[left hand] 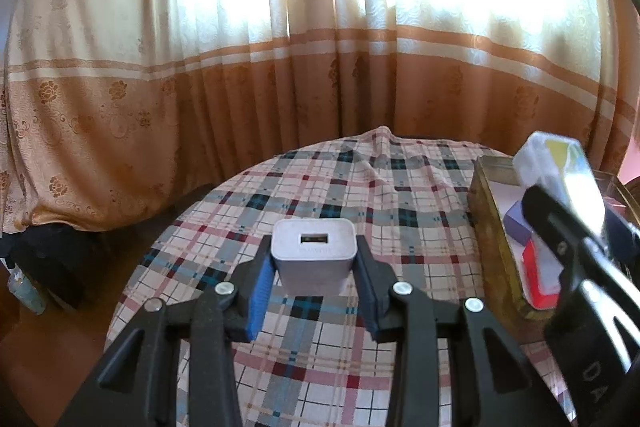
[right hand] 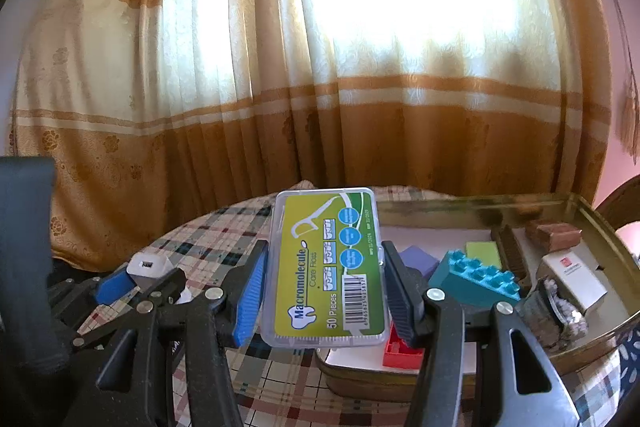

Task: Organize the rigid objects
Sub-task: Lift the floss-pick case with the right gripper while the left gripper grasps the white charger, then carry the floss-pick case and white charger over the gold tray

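A round table covered in a plaid cloth [left hand: 340, 195] stands before tall cream and orange curtains [left hand: 240, 67], with bright daylight behind them.

At the left, the left gripper [left hand: 314, 263] is clamped on a small white USB charger [left hand: 314, 253]. Its blue pad presses one side of the charger and its black pad the other. The charger's USB port faces the camera, and the charger appears held above the cloth, not resting on it. In the right wrist view the same charger [right hand: 146, 267] shows at the lower left, pinched in the left gripper [right hand: 140, 279] beside the table's near edge.

Moving right, the right gripper [right hand: 320, 283] is clamped on a clear plastic dental floss box [right hand: 326, 267] with a green and yellow label. The box stands on end between the pads, its label facing the camera. It is held above the near left corner of a brass-coloured metal tray [right hand: 480, 205].

Further right, the tray sits on the cloth and holds several items. A red brick [right hand: 400, 347] lies in the near corner under the floss box. Beside it are a purple block [right hand: 418, 257], a teal studded building brick [right hand: 476, 277] and a light green block [right hand: 482, 251]. Toward the tray's far right lie a brown block [right hand: 554, 233] and a small white box [right hand: 572, 277].

In the left wrist view the tray [left hand: 486, 227] lies at the right, with the right gripper and its floss box [left hand: 560, 175] over it.
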A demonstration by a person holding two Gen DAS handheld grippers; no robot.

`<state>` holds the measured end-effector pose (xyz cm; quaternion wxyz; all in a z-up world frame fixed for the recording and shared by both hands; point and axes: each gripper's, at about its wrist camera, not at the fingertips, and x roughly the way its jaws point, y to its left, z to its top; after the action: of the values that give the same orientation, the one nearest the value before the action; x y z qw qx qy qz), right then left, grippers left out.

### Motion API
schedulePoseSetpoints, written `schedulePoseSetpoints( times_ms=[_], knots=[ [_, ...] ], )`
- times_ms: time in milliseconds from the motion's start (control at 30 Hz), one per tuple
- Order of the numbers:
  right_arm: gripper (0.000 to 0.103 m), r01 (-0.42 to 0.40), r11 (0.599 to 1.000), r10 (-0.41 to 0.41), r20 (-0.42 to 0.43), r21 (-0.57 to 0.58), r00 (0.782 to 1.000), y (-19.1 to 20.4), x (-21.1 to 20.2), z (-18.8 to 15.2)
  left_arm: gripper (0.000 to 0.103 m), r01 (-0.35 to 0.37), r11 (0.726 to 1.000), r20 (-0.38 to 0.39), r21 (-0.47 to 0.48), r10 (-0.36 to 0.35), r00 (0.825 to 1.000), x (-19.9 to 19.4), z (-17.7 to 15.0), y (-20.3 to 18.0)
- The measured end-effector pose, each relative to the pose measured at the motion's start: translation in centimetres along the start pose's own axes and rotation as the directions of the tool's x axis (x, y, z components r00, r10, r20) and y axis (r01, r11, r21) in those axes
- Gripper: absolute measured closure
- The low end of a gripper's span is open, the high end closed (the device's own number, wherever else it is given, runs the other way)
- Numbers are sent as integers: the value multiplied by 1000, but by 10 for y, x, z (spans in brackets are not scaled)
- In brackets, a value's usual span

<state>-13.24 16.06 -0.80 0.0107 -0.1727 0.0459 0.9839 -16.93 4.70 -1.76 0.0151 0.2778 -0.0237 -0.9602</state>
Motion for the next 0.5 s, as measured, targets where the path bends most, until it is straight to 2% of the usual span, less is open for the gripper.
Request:
schedulePoseSetpoints(
  times_ms=[233,500],
  knots=[
    [46,62,998,-60,87,-23,994,-6,-19,2,66,-2,1000,30,3,2,1000,-11,-3,0],
    [46,76,997,-78,94,18,992,-24,-23,4,66,-8,1000,70,-14,9,998,-18,-2,3]
  ],
)
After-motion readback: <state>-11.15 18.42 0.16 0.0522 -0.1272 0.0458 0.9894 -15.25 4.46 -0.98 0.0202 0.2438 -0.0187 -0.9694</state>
